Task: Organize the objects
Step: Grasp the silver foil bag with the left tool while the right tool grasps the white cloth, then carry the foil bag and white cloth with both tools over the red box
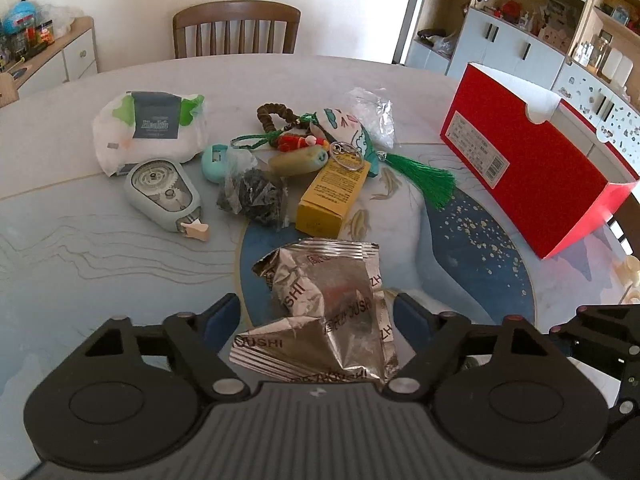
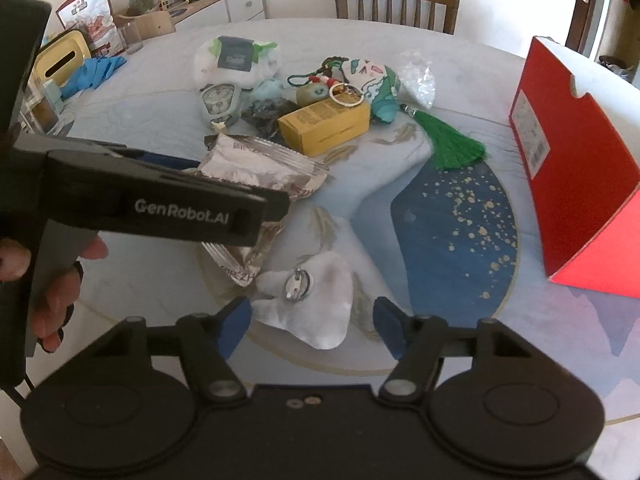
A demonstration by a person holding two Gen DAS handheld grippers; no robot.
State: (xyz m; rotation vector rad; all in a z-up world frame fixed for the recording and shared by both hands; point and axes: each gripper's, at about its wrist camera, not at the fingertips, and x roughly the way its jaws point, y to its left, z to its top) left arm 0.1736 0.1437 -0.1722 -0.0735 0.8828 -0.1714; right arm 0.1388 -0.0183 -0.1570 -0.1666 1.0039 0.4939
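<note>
**Both claws straddle their picks**

The left claw [image 1: 316, 316] stands part open around the crumpled foil packet [image 1: 324, 312], pads not visibly pressing it. The right claw [image 2: 310, 322] is likewise part open astride the white plush brooch [image 2: 308, 300] on the counter [image 2: 440, 208]. The open red box [image 1: 532, 168] waits nearby, probably as the bin
</note>
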